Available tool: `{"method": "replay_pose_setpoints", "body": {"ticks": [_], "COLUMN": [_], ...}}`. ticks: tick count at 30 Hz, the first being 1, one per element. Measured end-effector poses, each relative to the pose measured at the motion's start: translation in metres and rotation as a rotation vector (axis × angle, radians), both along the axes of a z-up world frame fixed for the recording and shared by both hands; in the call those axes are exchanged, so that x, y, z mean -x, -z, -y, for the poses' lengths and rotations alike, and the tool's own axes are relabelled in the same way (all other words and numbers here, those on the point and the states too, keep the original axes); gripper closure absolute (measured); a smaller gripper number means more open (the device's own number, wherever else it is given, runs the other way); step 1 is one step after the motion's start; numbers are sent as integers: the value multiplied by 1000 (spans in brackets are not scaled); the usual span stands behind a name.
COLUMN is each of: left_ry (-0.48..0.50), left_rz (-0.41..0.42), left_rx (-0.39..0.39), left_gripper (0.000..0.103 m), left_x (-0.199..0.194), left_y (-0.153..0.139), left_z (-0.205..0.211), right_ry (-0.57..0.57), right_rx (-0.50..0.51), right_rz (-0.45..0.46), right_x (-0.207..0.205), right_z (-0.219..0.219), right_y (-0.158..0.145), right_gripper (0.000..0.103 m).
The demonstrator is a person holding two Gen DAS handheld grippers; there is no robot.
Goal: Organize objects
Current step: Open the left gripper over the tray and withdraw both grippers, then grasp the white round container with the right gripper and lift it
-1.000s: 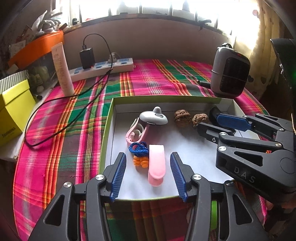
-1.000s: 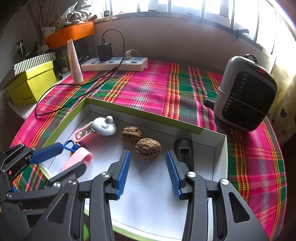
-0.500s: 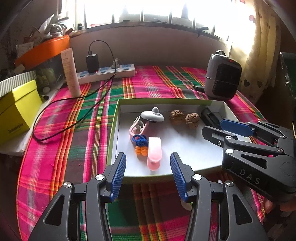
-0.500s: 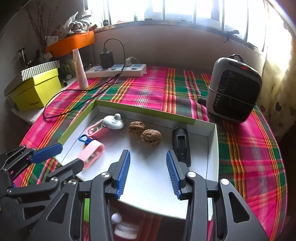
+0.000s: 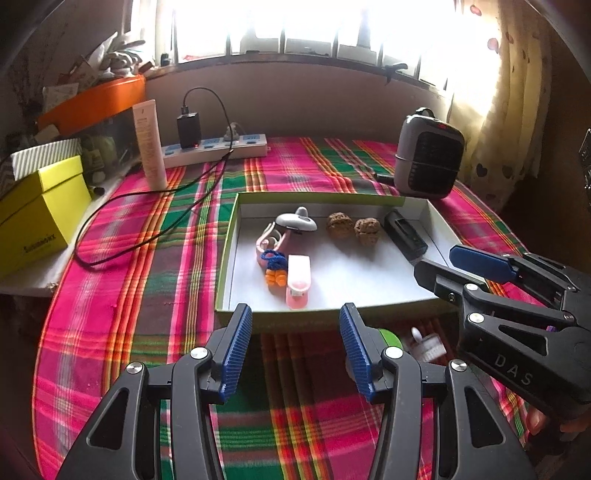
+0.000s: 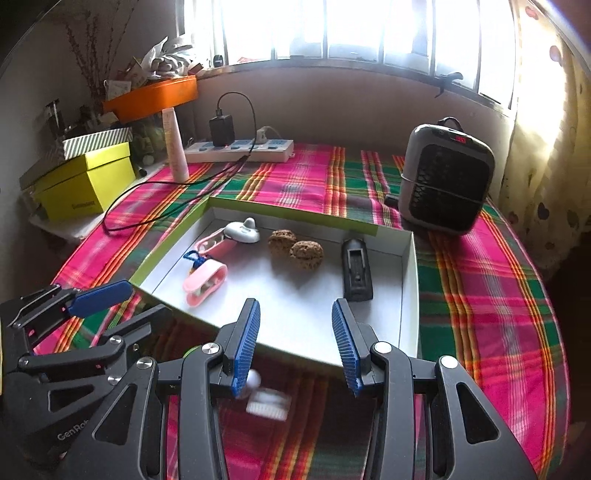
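Plaid tablecloth (image 5: pixel 147 332) — "DAS" on right claw (image 5: pixel 458 264)

One tray (image 5: pixel 236 221) holds two walnuts (image 5: pixel 339 226), one black case (image 5: pixel 405 236), one grey-pink clip (image 5: pixel 291 225), one pink holder (image 5: pixel 298 282) and one blue-orange charm (image 5: pixel 275 269). Outside it: one heater (image 6: pixel 445 182), one power strip (image 6: pixel 240 149), one charger (image 6: pixel 222 130), one tube (image 6: pixel 174 146), one yellow box (image 6: pixel 86 182). Two grippers: left (image 5: pixel 295 347), right (image 6: pixel 295 345).

We look forward and down along each gripper's fingers (image 5: pixel 236 350) toward the window (image 6: pixel 332 26). Both views share the tray (image 5: pixel 226 258) on the desk (image 6: pixel 480 295), seen from near, each catching the other gripper.
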State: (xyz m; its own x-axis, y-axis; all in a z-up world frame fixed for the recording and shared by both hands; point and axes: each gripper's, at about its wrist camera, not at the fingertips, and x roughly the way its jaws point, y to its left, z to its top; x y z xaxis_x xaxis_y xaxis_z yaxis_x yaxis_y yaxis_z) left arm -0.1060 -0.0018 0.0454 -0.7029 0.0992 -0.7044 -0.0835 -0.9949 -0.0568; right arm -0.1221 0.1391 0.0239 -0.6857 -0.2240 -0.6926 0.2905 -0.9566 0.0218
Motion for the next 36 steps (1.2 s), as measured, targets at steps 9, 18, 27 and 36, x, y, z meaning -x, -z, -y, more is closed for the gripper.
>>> {"method": "replay_pose_setpoints", "body": {"ticks": [9,18,27,36], "left_ry": [6,13,3,7], "left_rz": [2,6,40,55], "left_rx": [-1,-15,-22,-52], "left_gripper": [55,55,55,55], "left_x": [-16,-28,-34,-34], "left_y": [3,8,21,28], "left_z": [0,7,19,25], "right_ry": [14,28,46,33], "right_rx": [-3,1,4,14], "right_rz": [-4,1,16,58], "right_x": [-18,-33,-40,-42], "right_z": [-7,-16,-25,-25], "right_y": [6,13,19,32], "right_gripper": [61,61,61,61]}}
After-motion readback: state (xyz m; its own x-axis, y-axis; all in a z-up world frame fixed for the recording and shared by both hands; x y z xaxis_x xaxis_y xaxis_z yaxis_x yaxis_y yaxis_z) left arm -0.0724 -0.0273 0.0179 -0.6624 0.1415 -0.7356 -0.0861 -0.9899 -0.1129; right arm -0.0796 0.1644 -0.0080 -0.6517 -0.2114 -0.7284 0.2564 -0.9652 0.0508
